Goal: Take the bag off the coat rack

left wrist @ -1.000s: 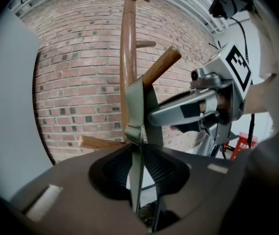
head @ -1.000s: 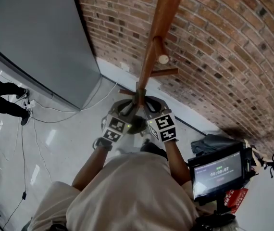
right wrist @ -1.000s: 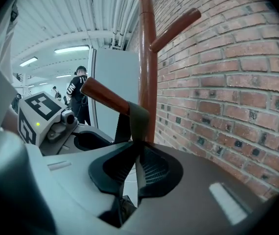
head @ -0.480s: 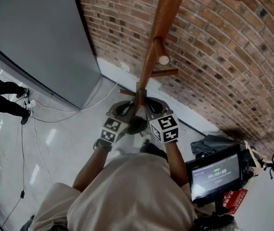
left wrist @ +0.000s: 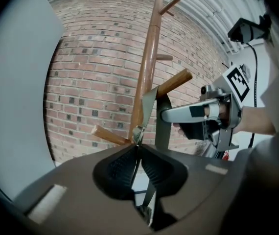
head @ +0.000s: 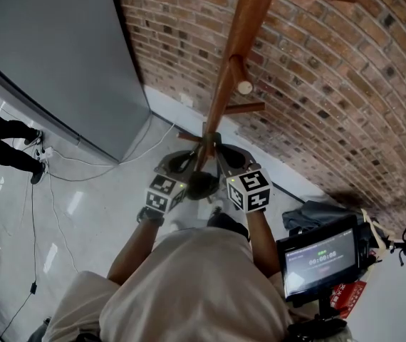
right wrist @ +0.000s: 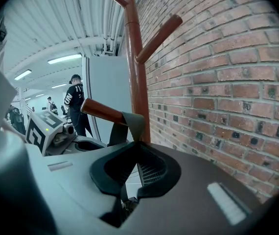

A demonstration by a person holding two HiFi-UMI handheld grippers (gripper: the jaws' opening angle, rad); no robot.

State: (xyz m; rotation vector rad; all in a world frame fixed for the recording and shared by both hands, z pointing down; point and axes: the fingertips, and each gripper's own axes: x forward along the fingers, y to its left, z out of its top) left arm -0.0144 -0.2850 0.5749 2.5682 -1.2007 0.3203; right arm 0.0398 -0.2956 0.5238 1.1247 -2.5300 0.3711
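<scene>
The step in hand looks like the grip before the lift. The left gripper (left wrist: 135, 148) has its jaws pinched on one run of the bag's strap (left wrist: 149, 102), just above a small buckle. From there the strap rises almost straight up and loops over a slanted peg (left wrist: 176, 81) of the coat rack (head: 235, 48), so its long axis runs up and down, with the loop at the top. The bag (head: 203, 185) itself seems to be the dark shape hanging low between the two tools, mostly hidden. The right gripper (right wrist: 135, 146) is closed on the other run of the strap, just under the peg. Since the peg tilts upward away from the pole, the next move probably calls for both hands rising together and drawing the loop outward past the peg's free end.
</scene>
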